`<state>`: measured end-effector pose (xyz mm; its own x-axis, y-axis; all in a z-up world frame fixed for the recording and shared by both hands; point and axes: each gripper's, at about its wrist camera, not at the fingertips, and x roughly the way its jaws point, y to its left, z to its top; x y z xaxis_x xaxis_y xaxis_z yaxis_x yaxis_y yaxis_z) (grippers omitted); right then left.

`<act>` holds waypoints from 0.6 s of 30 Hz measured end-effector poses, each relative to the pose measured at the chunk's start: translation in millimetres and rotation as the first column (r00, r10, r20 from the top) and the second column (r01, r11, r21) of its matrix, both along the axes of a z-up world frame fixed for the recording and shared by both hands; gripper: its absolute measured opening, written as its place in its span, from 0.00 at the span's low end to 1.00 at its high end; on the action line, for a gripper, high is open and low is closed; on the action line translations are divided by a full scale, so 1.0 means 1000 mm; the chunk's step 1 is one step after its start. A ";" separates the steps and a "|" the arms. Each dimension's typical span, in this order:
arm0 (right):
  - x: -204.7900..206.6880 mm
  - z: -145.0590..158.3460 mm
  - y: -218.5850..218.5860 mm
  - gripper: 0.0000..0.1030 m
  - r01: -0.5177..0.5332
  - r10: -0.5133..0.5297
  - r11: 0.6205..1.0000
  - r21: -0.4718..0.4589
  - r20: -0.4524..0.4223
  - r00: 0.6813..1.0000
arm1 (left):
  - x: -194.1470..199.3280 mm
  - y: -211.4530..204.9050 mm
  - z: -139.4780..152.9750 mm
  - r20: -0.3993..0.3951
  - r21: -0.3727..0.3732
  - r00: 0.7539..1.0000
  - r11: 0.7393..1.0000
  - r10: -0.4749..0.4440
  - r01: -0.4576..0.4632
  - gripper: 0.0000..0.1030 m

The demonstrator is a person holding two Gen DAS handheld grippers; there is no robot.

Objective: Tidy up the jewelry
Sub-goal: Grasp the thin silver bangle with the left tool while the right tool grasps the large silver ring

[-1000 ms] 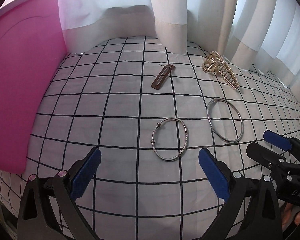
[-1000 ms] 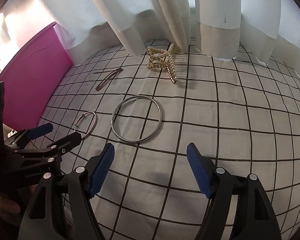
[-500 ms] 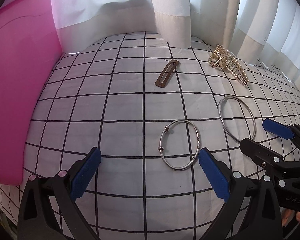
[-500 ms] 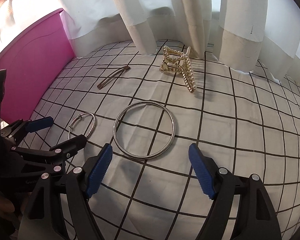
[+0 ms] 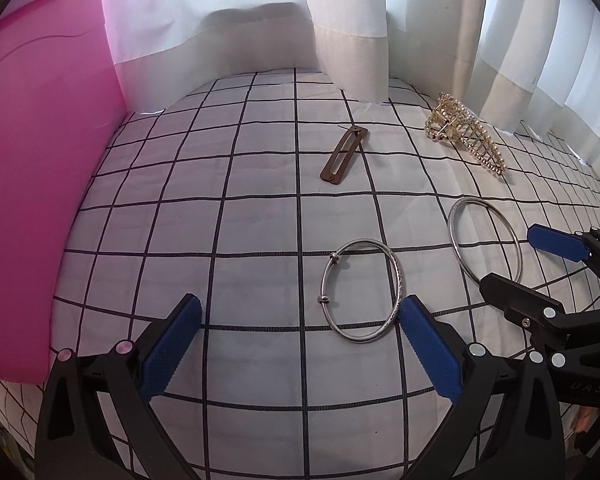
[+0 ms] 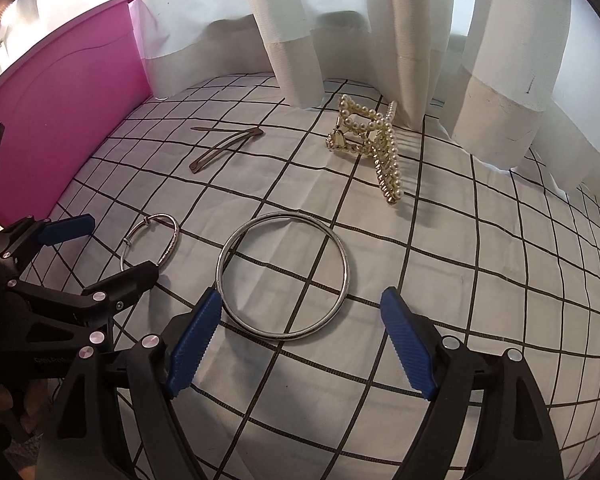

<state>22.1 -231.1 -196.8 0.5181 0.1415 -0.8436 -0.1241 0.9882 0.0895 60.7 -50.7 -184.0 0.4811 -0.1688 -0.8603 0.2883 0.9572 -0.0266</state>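
A thin silver bangle with beads point(image 5: 396, 276) lies on the checked cloth just ahead of my open left gripper point(image 5: 300, 344), close to its right finger. A larger plain silver bangle point(image 6: 342, 256) lies right in front of my open right gripper point(image 6: 302, 336), its near rim between the fingertips. The plain bangle also shows in the left wrist view point(image 5: 456, 236), and the beaded bangle in the right wrist view point(image 6: 172, 240). A brown snap hair clip point(image 5: 344, 154) and a gold pearl claw clip point(image 5: 464, 134) lie farther back. Both grippers are empty.
A pink box point(image 5: 40, 168) stands along the left edge of the cloth. White curtains point(image 6: 380, 32) hang at the back and drape onto the cloth. The grippers are side by side, the right gripper point(image 5: 540, 276) showing in the left wrist view.
Both grippers have moved forward and lower towards the bangles, which now lie closer to the fingertips. Nothing has been gripped.
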 end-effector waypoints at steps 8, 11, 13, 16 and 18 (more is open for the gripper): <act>0.006 -0.003 0.008 0.79 -0.019 0.020 0.998 -0.052 0.017 1.000 | 0.007 0.001 0.000 0.011 -0.002 1.000 1.000 0.007 -0.007 0.95; 0.008 -0.004 0.008 0.80 -0.008 0.009 0.998 -0.054 0.021 1.000 | 0.008 0.002 0.000 0.018 -0.003 1.000 1.000 0.008 -0.008 0.95; 0.010 -0.005 0.008 0.81 -0.001 0.003 0.999 -0.053 0.024 1.000 | 0.010 0.001 -0.001 0.020 -0.003 1.000 1.000 0.012 -0.012 0.95; 0.010 -0.006 0.008 0.83 0.014 -0.012 0.998 -0.054 0.033 0.999 | 0.012 0.001 -0.001 0.024 -0.003 1.000 1.000 0.019 -0.019 0.95; 0.011 -0.007 0.008 0.85 0.017 -0.015 0.998 -0.057 0.040 0.999 | 0.015 0.001 -0.001 0.030 -0.008 0.999 1.000 0.021 -0.021 0.95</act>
<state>33.3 -222.7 -203.8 0.5527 0.0850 -0.8290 -0.1105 0.9935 0.0282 75.6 -49.5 -185.1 0.5099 -0.1649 -0.8443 0.2687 0.9629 -0.0257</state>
